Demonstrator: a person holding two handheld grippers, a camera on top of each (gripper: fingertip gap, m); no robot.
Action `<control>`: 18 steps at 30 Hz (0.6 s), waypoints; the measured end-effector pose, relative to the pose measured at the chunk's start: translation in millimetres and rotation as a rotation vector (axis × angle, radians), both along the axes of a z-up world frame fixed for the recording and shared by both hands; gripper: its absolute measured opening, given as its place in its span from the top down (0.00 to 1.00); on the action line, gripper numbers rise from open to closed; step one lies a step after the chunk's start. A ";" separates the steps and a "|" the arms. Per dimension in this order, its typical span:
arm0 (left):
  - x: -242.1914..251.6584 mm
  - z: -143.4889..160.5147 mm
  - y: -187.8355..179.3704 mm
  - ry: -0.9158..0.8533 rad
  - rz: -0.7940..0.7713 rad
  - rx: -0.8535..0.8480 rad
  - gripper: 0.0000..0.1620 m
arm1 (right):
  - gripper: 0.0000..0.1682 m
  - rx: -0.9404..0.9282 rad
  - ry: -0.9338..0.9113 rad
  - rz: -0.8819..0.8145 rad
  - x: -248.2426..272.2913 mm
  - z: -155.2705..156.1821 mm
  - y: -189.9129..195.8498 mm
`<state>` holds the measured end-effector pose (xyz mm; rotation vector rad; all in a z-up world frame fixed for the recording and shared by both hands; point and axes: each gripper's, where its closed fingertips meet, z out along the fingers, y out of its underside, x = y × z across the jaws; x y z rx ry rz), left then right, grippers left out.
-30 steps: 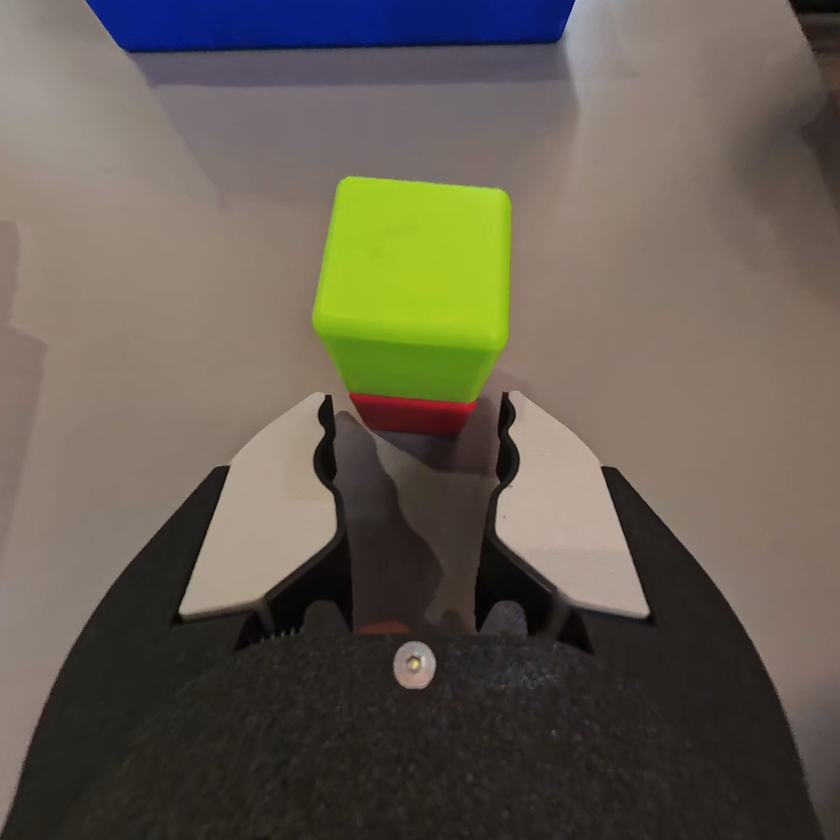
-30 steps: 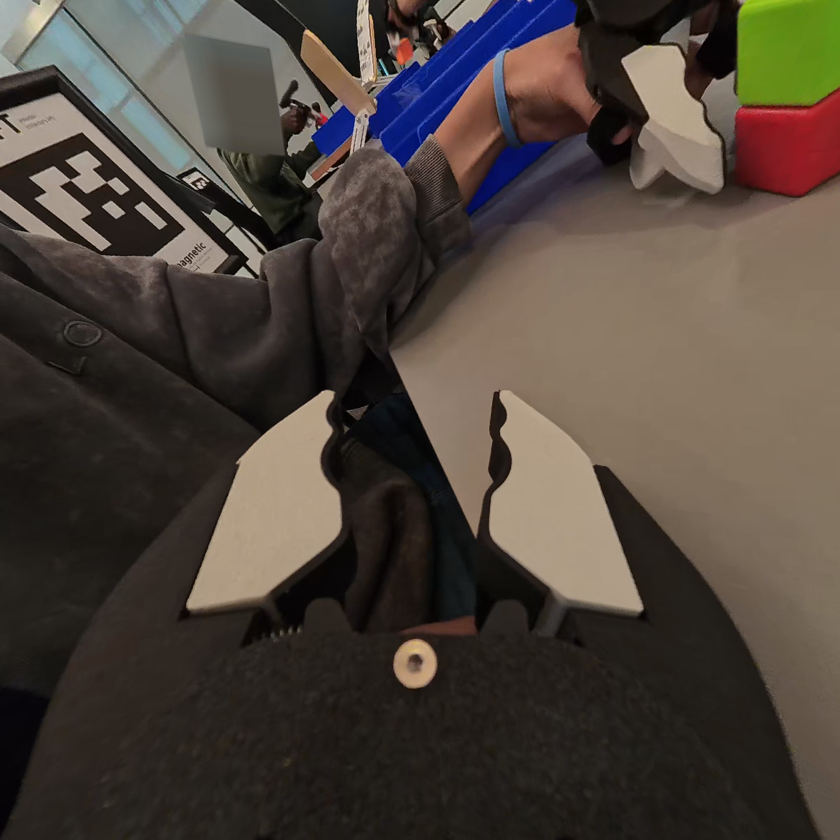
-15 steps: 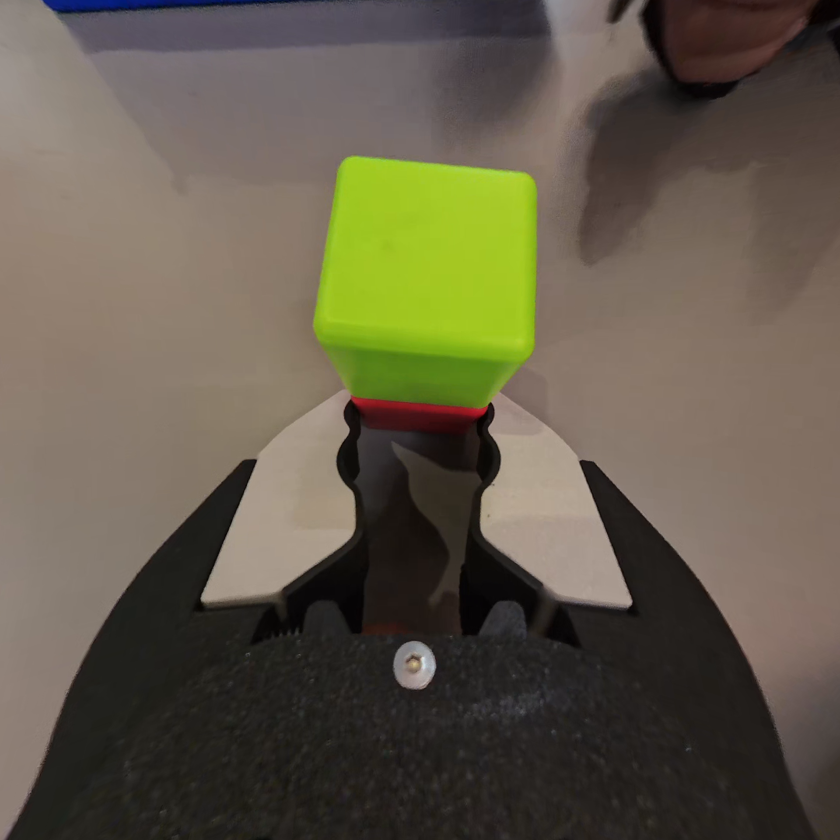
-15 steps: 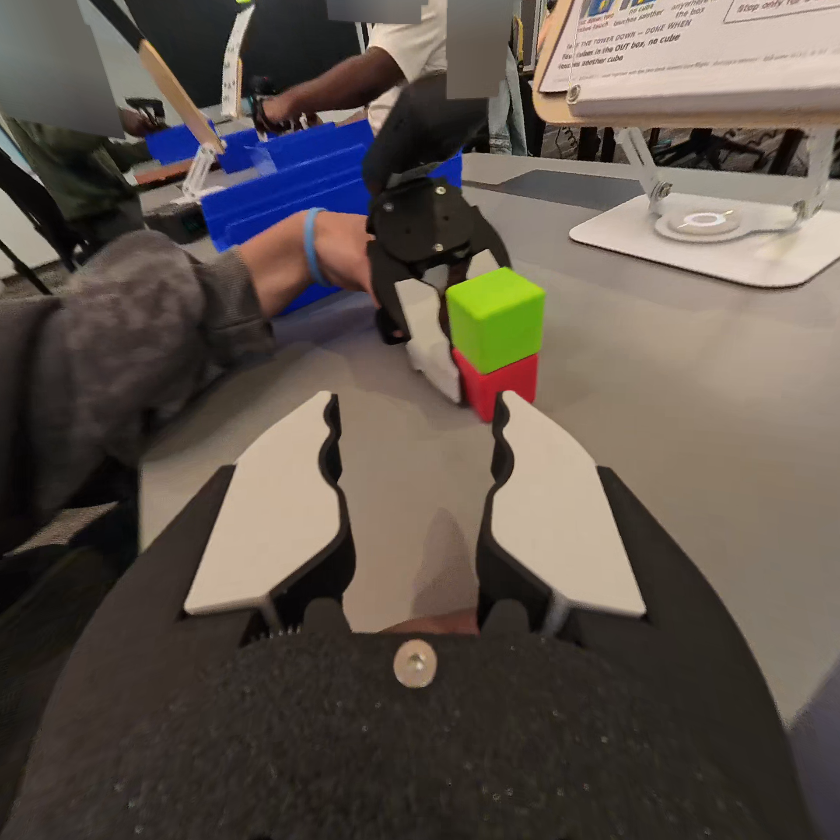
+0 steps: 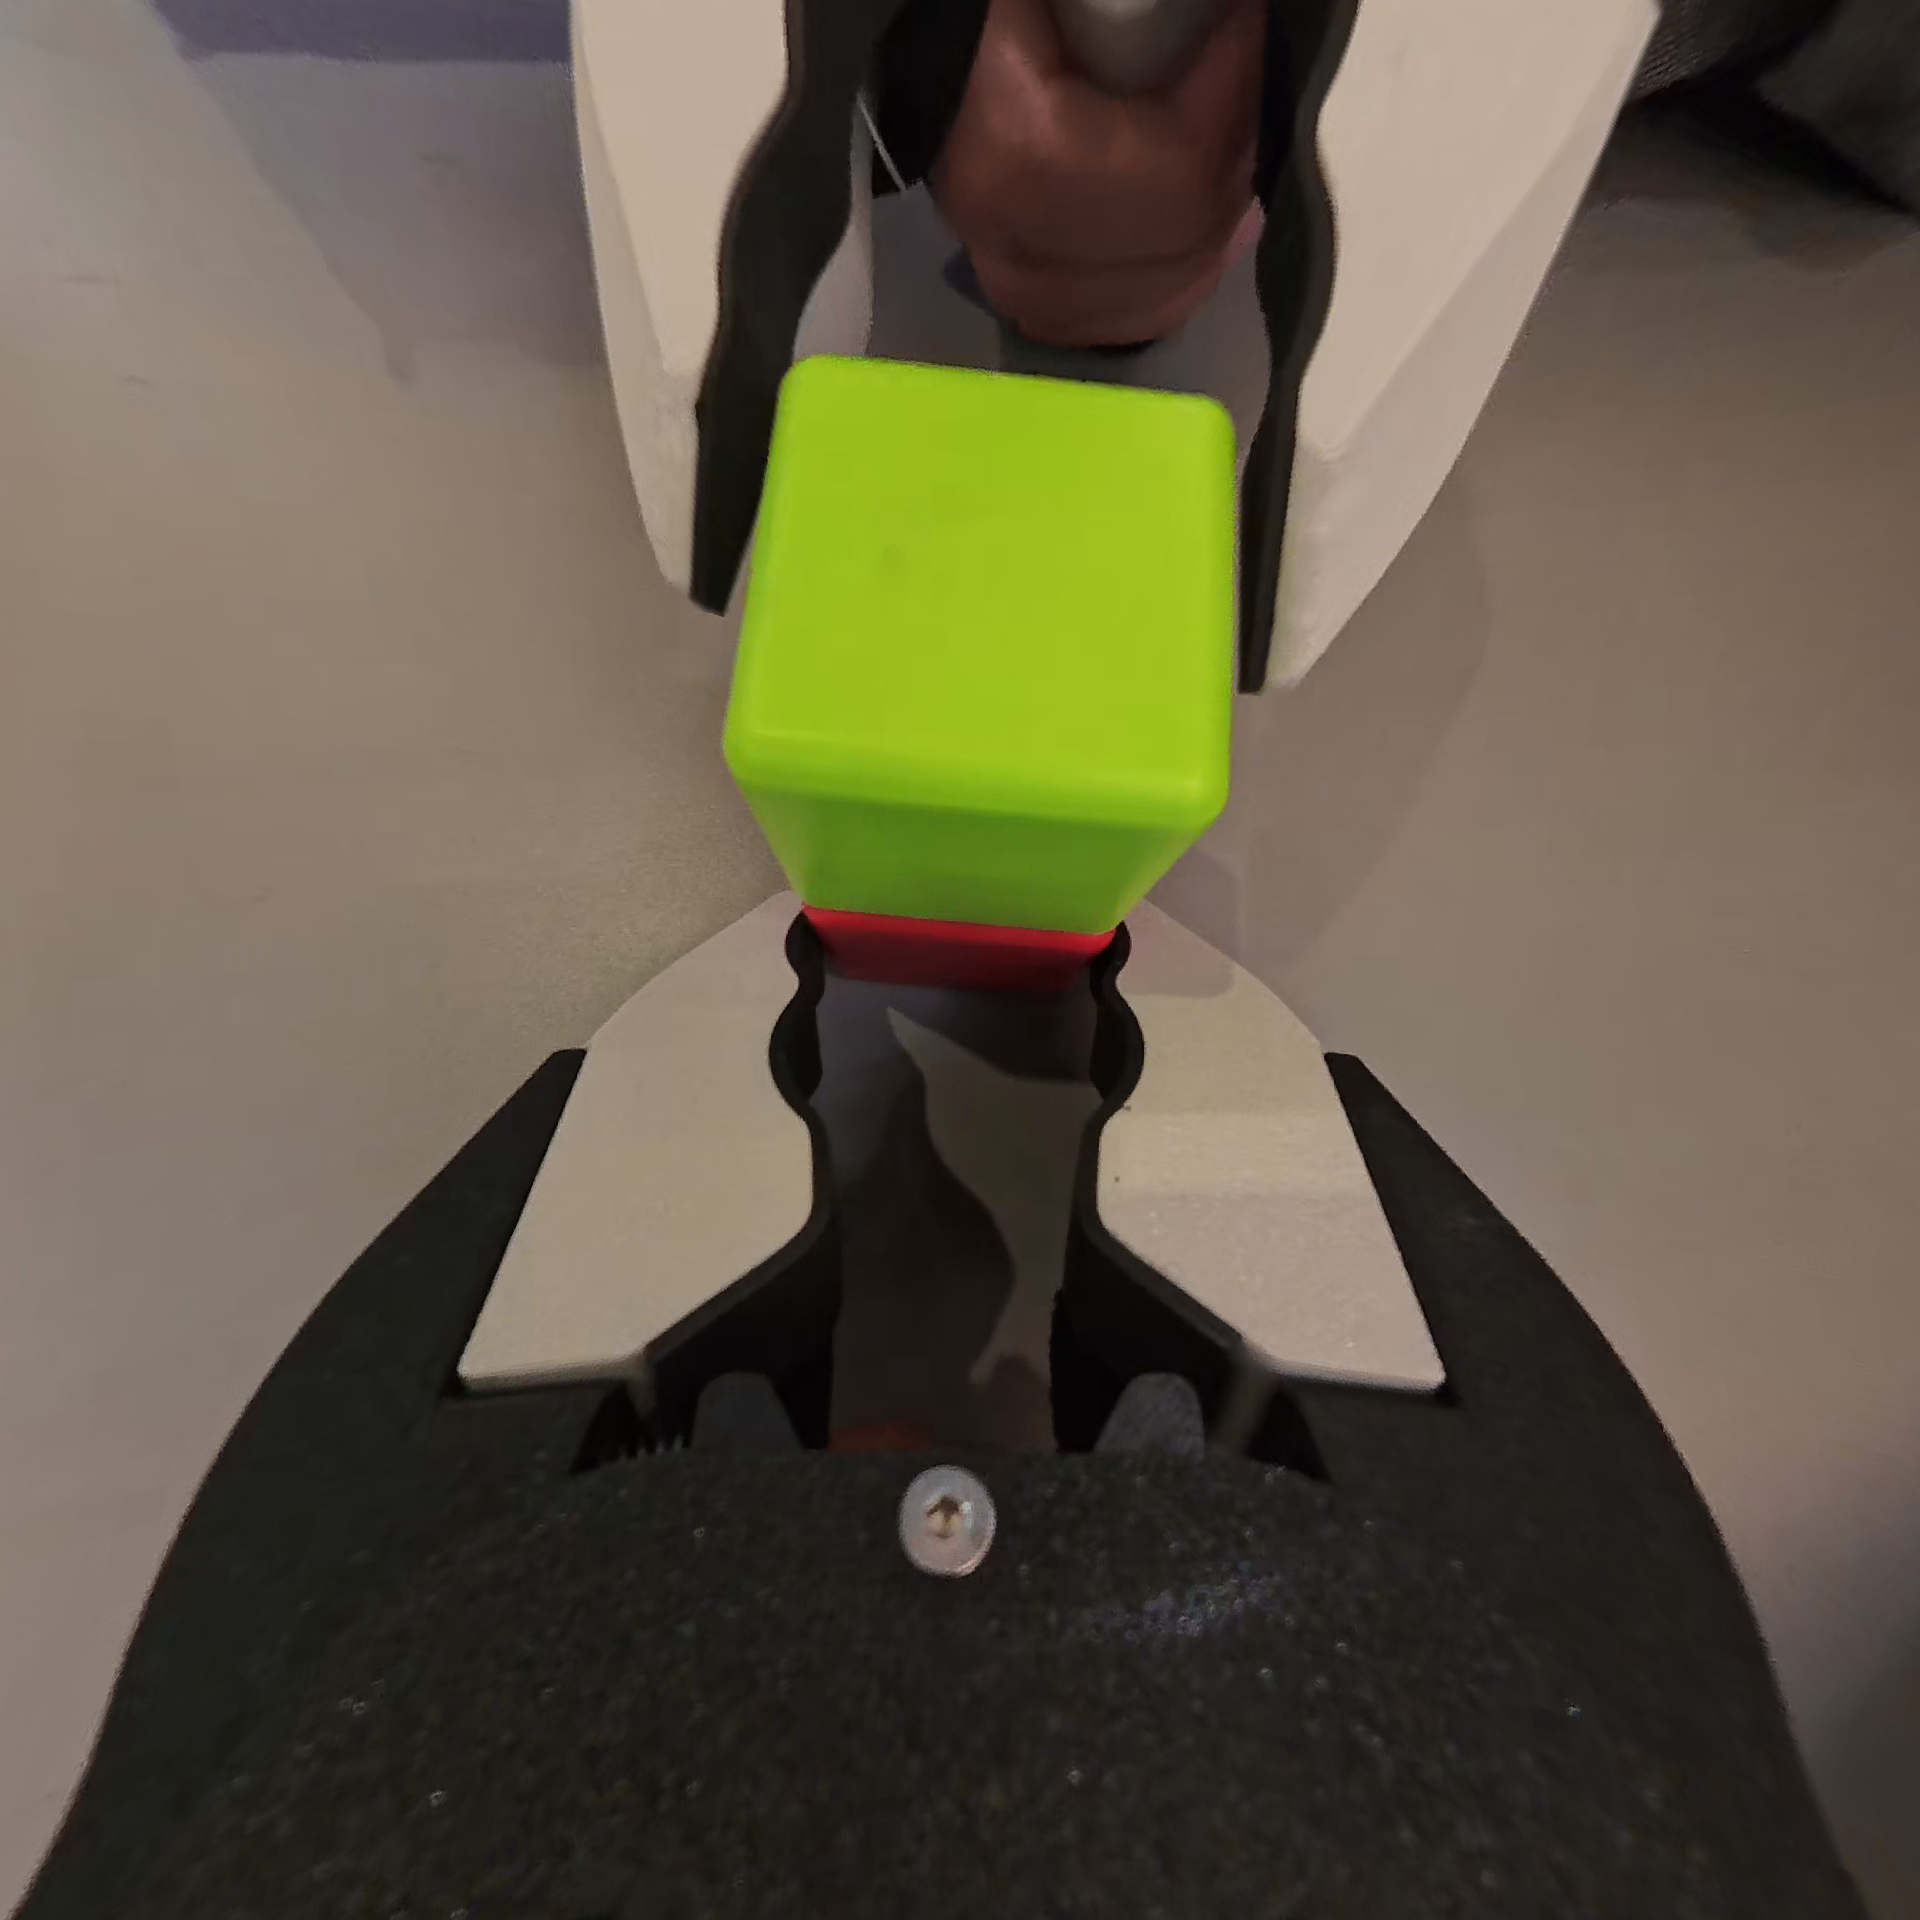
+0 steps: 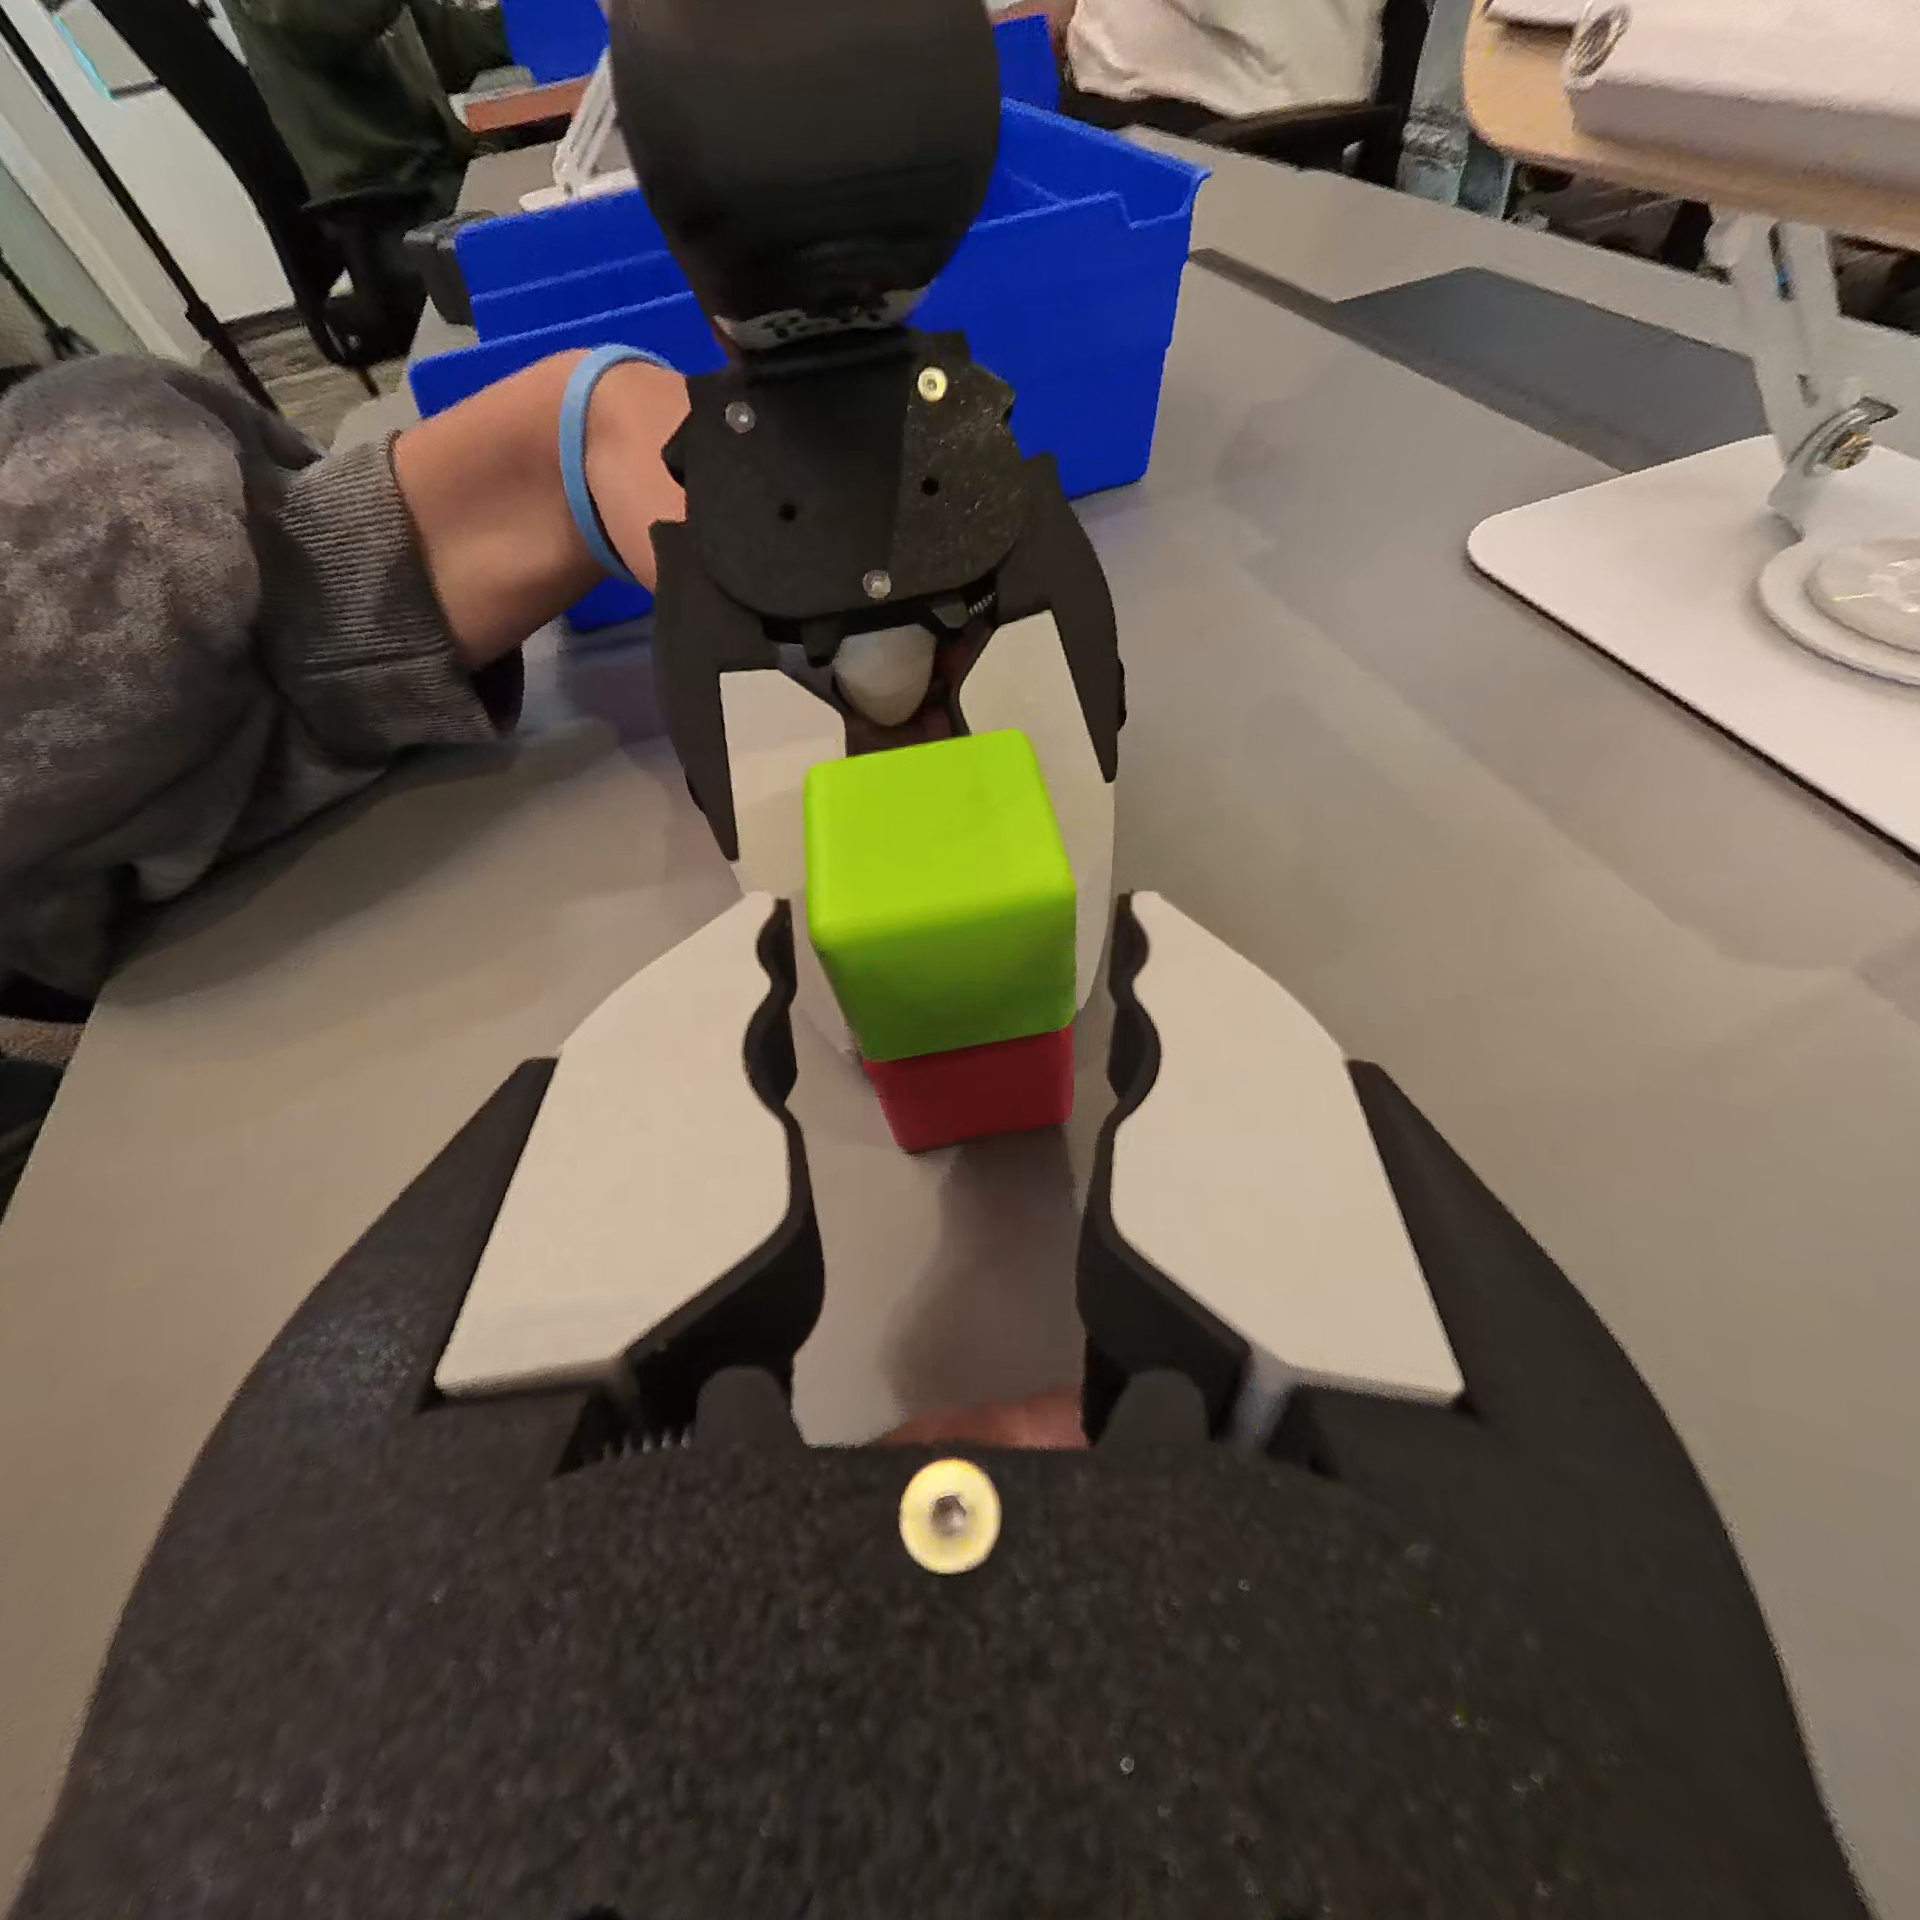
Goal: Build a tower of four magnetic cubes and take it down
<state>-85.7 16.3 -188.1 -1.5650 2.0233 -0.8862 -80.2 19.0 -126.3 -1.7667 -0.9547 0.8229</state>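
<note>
The left tool (image 5: 958,940) reaches low, its tips pinching the red cube (image 5: 956,956) on the grey counter (image 5: 312,727), as half a second ago. The green cube (image 6: 940,894) sits atop it. The right tool (image 6: 945,935), newly arrived opposite, straddles the green cube, spread wide.

The green cube (image 6: 938,891) on the red cube (image 6: 977,1097) is flanked by both grippers; the table (image 6: 1455,935) is free right, blue bins (image 6: 1039,343) block behind.

Opposed close wrist views, shared green cube (image 5: 987,613)
</note>
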 end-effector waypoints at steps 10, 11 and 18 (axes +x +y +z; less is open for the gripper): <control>0.1 -0.4 -1.5 -0.001 -0.009 0.002 0.70 | 0.71 0.020 -0.054 0.023 -5.5 -5.2 -1.2; 0.0 -0.4 -1.9 -0.001 -0.011 0.003 0.70 | 0.71 0.022 -0.051 0.025 -6.0 -4.7 -1.3; 0.1 -0.5 -3.9 -0.001 -0.020 0.003 0.70 | 0.71 0.044 0.138 0.000 2.4 27.9 0.7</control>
